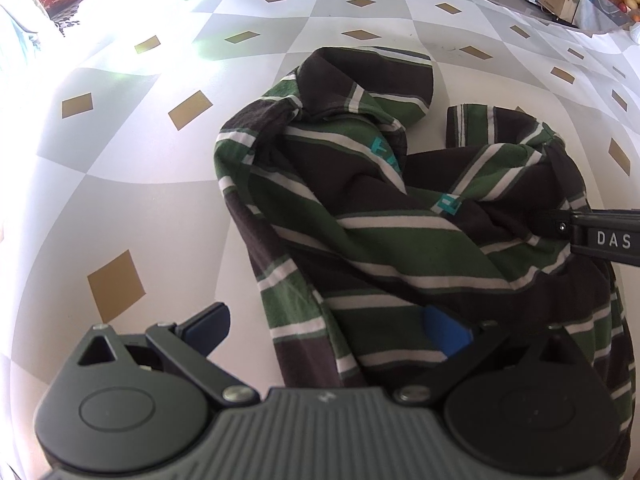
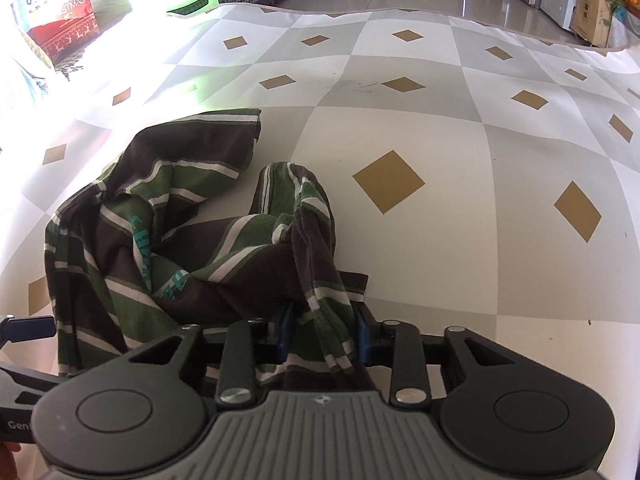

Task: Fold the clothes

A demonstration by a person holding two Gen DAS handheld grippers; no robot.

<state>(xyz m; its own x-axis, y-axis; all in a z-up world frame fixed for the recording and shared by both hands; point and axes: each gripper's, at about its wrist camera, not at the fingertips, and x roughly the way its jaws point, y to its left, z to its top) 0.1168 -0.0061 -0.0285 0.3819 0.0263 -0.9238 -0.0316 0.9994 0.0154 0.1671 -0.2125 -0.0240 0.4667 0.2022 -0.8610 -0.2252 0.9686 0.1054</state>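
Note:
A crumpled shirt (image 1: pixel 384 216) with brown, green and white stripes lies on the checked tablecloth (image 1: pixel 120 184). My left gripper (image 1: pixel 326 332) hovers over its near edge, open wide. One pad (image 1: pixel 208 328) is over bare cloth to the left; the blue pad (image 1: pixel 444 336) touches the shirt's hem. In the right wrist view a bunched fold of the shirt (image 2: pixel 180 240) fills the gap in my right gripper (image 2: pixel 324 332), whose blue pads (image 2: pixel 286 332) squeeze it from both sides. That gripper enters the left wrist view from the right (image 1: pixel 560 228), at the shirt's right side.
A red Christmas-patterned bag (image 2: pixel 60 20) stands past the table's far left corner. A cardboard box with plants (image 2: pixel 592 12) and a white cabinet sit on the floor at the far right. The tablecloth (image 2: pixel 440 160) is bare right of the shirt up to its far edge.

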